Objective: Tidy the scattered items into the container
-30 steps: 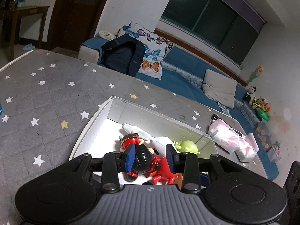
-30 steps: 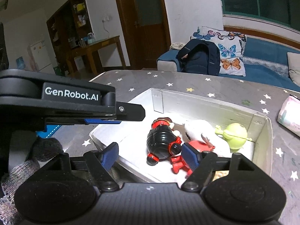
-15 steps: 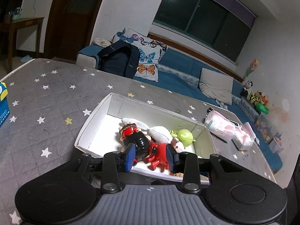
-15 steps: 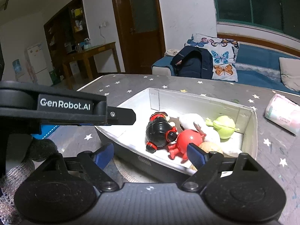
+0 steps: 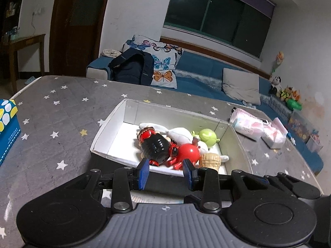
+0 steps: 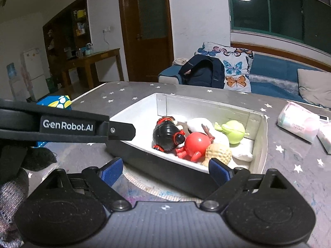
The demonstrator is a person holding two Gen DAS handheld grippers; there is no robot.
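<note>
A white open box (image 5: 107, 124) (image 6: 259, 144) stands on the grey star-patterned table. In it lie a black-and-red figure (image 5: 154, 144) (image 6: 167, 134), a red round toy (image 5: 187, 152) (image 6: 195, 143), a green toy (image 5: 206, 137) (image 6: 234, 132), a white plush (image 5: 179, 133) and a tan ribbed toy (image 5: 211, 160) (image 6: 219, 154). My left gripper (image 5: 166, 173) is open and empty, just before the box's near rim. My right gripper (image 6: 165, 170) is wide open and empty, in front of the box's near wall. The left gripper's arm (image 6: 68, 126) crosses the right wrist view.
A blue box with yellow and white dots (image 5: 7, 124) (image 6: 55, 101) stands at the table's left. Pink tissue packs (image 5: 248, 125) (image 6: 298, 124) lie to the right of the box. A blue sofa with cushions and a dark backpack (image 5: 132, 67) is behind the table.
Both grippers have drawn back and up from the box. The left gripper was over the black-and-red figure; it now stands clear of the box with the figure lying inside.
</note>
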